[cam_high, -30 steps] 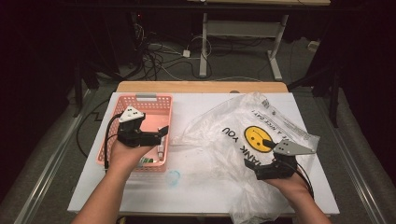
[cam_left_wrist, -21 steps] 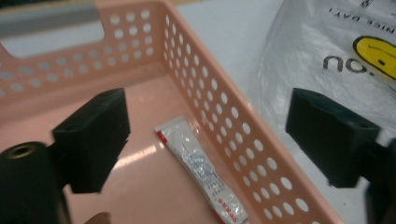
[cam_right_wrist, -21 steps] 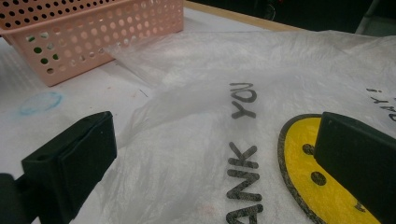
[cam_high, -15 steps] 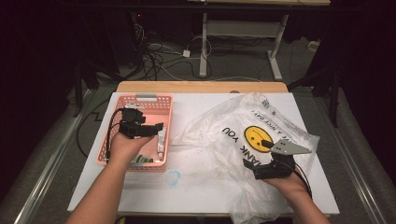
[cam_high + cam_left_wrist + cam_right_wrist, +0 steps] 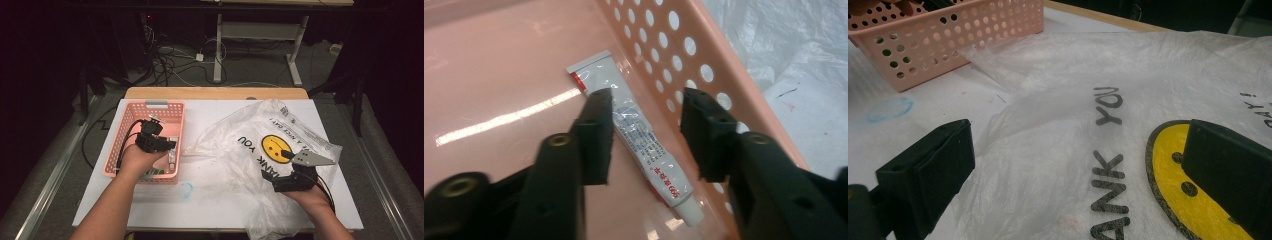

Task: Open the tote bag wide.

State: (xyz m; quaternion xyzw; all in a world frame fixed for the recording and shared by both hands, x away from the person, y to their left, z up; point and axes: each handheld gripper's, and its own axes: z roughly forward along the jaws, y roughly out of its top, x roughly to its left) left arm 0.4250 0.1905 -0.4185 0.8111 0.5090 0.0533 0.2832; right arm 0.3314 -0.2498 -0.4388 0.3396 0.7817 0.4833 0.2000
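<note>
Left gripper [image 5: 646,107] in pink basket [image 5: 734,95], jaws closing, straddling white tube [image 5: 636,135], not gripping; right gripper [image 5: 1073,165] released over plastic bag [image 5: 1128,75].

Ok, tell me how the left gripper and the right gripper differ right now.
The left gripper reaches down inside the pink basket; the right gripper sits low over the plastic bag. The left gripper's jaws have just been closing and straddle a white tube, not yet pressing on it; the right gripper's jaws stand wide, with bag film below them. Both have black jaws.

Left gripper [image 5: 646,107] closing, right gripper [image 5: 1078,165] agape
</note>
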